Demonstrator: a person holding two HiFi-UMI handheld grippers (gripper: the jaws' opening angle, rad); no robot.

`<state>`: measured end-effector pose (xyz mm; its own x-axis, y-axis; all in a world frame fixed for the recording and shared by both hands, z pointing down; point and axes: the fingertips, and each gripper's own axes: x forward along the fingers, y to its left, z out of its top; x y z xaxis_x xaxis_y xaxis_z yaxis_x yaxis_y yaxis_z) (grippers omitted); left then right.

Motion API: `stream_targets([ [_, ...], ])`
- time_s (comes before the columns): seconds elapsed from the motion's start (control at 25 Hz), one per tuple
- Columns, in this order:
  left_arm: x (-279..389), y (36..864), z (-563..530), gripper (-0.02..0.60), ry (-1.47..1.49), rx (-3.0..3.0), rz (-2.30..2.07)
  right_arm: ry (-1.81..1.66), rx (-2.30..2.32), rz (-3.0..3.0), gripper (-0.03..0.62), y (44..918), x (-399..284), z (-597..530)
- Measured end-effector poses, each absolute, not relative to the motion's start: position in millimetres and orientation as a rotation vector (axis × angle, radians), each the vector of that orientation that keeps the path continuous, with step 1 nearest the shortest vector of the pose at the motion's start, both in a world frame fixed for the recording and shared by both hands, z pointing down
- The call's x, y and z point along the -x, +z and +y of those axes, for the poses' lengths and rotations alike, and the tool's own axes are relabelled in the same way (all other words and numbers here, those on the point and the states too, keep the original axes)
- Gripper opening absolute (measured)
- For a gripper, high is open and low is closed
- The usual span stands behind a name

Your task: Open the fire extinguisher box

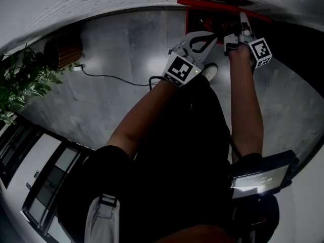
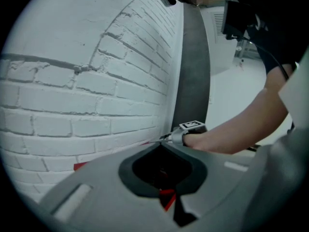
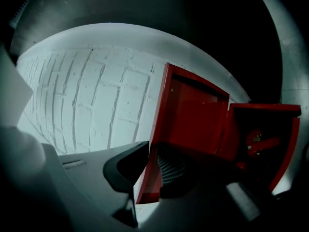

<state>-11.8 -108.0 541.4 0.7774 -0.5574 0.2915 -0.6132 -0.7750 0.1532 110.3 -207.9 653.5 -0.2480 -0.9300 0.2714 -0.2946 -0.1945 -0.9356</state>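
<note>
Your right gripper [image 3: 150,153] clamps the edge of the red door [image 3: 190,115], swung out from the fire extinguisher box [image 3: 285,129] on the brick wall [image 3: 87,105]; your left gripper [image 2: 162,141] hovers alongside, jaws together.

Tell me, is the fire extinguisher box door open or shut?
Open. The red door stands swung off the box, its edge between the right gripper jaws; the extinguisher shows inside.

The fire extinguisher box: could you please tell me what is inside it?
Past the open door, the box shows a red extinguisher, only its valve and handle. Its body and the rest of the interior are lost in shadow.
</note>
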Motion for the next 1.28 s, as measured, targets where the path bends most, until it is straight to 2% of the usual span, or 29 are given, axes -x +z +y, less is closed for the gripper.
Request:
stream_targets([
  [0.32, 20.4, 533.1, -114.8, 0.005, 0.336, -2.719, -0.964, -1.369, 1.361, 1.572, 0.190, 626.2, -117.8, -245.2],
  [0.4, 24.8, 536.7, -116.1, 0.005, 0.343, -2.709, -0.983, -1.370, 1.345, 1.547, 0.202, 619.1, -114.1, -247.3],
  [0.6, 25.5, 525.7, -115.8, 0.005, 0.327, -2.707, -1.007, -1.324, 1.327, 1.725, 0.152, 589.9, -103.7, -236.7],
  [0.8, 23.7, 496.7, -115.6, 0.005, 0.259, -2.722, -1.009, -1.172, 1.298, 2.025, 0.016, 542.0, -91.3, -219.5],
  [0.96, 20.8, 461.7, -109.6, 0.003, 0.203, -2.725, -1.000, -1.037, 1.279, 2.246, 0.008, 482.8, -77.3, -196.3],
  [1.28, 22.4, 382.5, -78.6, 0.005, 0.120, -2.777, -0.990, -0.439, 1.130, 2.921, 0.008, 380.8, -14.1, -104.5],
])
